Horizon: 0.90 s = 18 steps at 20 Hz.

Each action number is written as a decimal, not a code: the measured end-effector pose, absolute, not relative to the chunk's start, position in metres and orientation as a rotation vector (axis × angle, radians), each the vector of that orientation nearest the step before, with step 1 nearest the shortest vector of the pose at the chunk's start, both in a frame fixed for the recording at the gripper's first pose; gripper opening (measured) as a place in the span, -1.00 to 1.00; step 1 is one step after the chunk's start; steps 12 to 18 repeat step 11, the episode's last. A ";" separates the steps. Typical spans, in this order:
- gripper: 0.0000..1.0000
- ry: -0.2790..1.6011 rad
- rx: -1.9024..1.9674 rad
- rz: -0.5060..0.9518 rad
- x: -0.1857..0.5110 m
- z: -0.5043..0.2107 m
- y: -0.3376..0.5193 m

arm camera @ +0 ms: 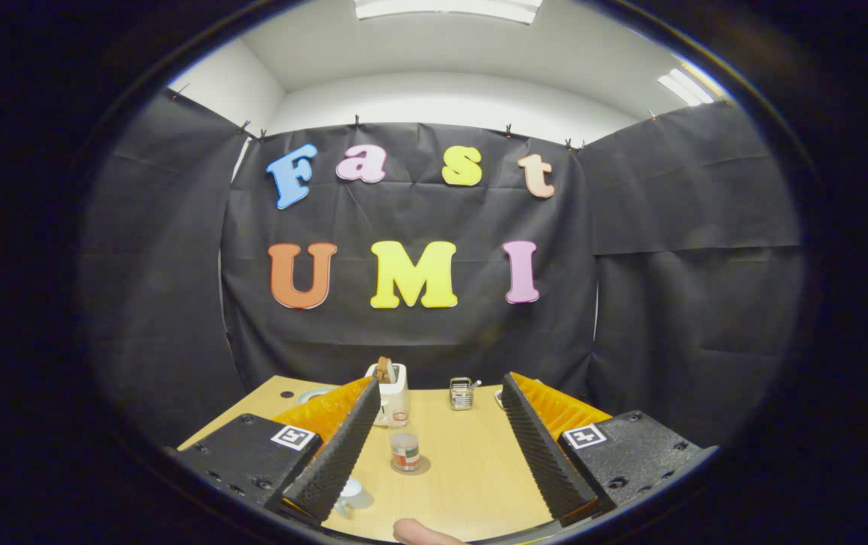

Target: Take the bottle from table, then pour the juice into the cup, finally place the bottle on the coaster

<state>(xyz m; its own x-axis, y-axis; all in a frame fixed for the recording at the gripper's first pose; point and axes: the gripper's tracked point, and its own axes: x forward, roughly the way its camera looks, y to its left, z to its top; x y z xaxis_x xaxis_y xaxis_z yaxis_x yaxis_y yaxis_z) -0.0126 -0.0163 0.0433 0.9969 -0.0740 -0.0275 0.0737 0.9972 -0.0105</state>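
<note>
Looking along my two fingers, I saw the wooden table [471,469] stretching ahead to the black cloth wall. My gripper [437,439] was spread wide apart and released, with nothing held between the fingers [339,454]; both of them were up in the air above the table and touched no object.

The bottle [405,451] stood upright on the table, between my fingers but nearer to the left one, and apart from both. It was small, with a clear upper part and a label with red and green colours. It stood on a round brown coaster [412,467], whose edge showed around its foot.

The cup [350,493] was close beside my left finger, at its near end, and was partly hidden by it. It looked white, and I could not tell what was inside.

Further away, near the wall, a white toaster [392,393] stood with brown slices sticking out from its top, just beyond the tip of my left finger. To the right of it, well apart, there was a small wire holder [462,393]. A pale plate [314,394] showed only partly behind my left finger.

At the near edge of the table I saw the tip of a person's finger [422,532].
</note>
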 end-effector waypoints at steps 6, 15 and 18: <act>1.00 0.022 -0.020 -0.075 -0.022 0.050 -0.019; 1.00 0.016 -0.041 -0.090 -0.019 0.047 -0.021; 1.00 0.016 -0.041 -0.090 -0.019 0.047 -0.021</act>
